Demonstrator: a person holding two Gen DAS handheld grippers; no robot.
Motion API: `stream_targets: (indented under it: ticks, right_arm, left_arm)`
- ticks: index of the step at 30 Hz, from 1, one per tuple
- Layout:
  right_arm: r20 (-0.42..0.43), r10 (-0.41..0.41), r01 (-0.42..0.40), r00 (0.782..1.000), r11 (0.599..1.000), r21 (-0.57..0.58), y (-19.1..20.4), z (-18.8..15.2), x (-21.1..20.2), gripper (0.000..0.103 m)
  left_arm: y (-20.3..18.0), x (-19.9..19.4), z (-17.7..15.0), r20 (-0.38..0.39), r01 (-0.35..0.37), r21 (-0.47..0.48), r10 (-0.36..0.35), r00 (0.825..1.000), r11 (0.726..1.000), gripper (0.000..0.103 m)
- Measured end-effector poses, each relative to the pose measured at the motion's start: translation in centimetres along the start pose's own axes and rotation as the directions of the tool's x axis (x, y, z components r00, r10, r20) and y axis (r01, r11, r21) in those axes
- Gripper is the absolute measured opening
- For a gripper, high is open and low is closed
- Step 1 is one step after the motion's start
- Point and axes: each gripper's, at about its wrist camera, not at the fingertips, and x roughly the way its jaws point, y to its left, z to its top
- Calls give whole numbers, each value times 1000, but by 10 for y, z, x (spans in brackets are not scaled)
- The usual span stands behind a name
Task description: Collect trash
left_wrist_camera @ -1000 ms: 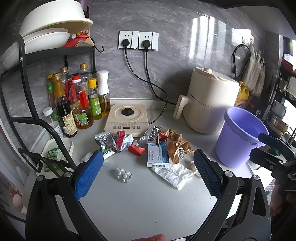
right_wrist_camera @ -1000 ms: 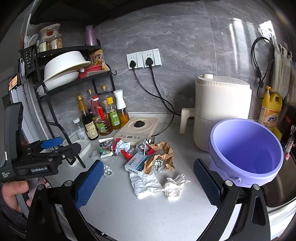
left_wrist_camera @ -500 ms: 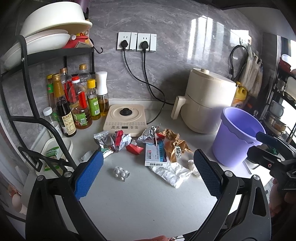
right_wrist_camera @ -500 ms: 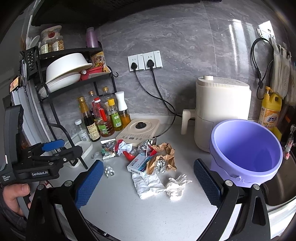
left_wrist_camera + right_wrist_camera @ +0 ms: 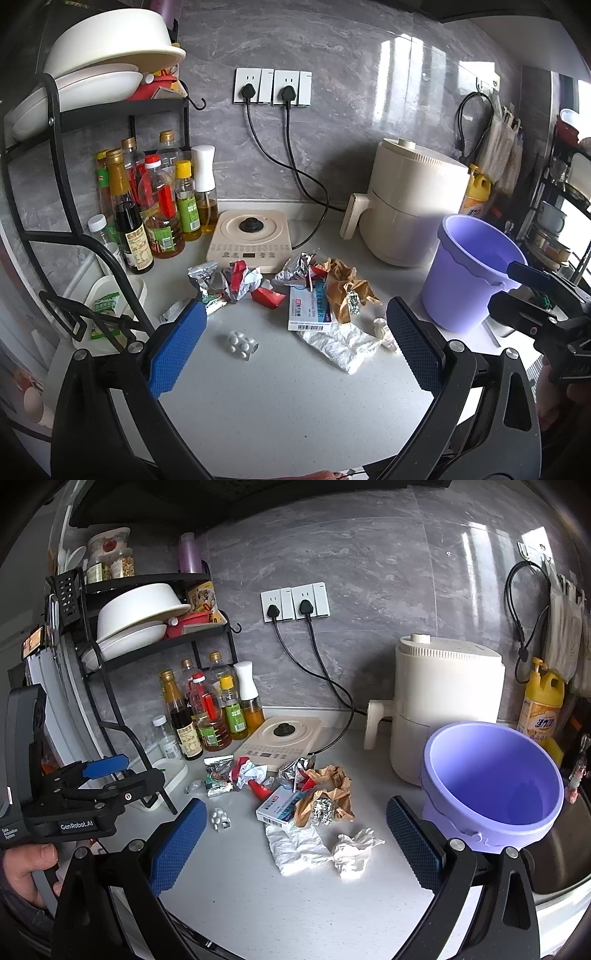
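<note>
Trash lies scattered mid-counter: a pill blister (image 5: 241, 344) (image 5: 220, 819), a white medicine box (image 5: 309, 309) (image 5: 281, 808), crumpled brown paper (image 5: 345, 286) (image 5: 328, 788), a foil ball (image 5: 322, 808), white tissue (image 5: 341, 345) (image 5: 299, 849), a second tissue wad (image 5: 352, 851), foil wrappers (image 5: 207, 282) (image 5: 218, 775) and a red scrap (image 5: 269, 297). A purple bucket (image 5: 471, 271) (image 5: 491, 786) stands at the right, with nothing visible inside. My left gripper (image 5: 293, 347) is open and held above the counter before the pile. My right gripper (image 5: 293, 845) is open too, with the tissues between its fingers' lines of sight.
A cream induction cooker (image 5: 251, 236), a cream air fryer (image 5: 413, 199), a black rack with bottles (image 5: 159, 206) and bowls (image 5: 110, 51), and a white dish (image 5: 110, 295) ring the pile. Cords hang from wall sockets (image 5: 273, 86). A sink (image 5: 565, 849) lies at the right.
Both views have drawn back slightly and shifted; the trash pile sits a little farther off. Both grippers stay open, and no object has moved.
</note>
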Motion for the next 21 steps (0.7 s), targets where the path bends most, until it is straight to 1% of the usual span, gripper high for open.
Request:
stream_targets:
  ticks: [10, 21]
  right_arm:
    - [-5, -6, 6, 1000, 1000, 19, -5, -1, -1, 95]
    - [-4, -5, 5, 1000, 1000, 13, -2, -1, -1, 95]
  left_arm:
    - [-5, 0, -1, -4, 12, 7, -12, 1000, 1000, 97]
    - [-3, 0, -2, -9, 11, 2, -11, 1000, 1000, 97]
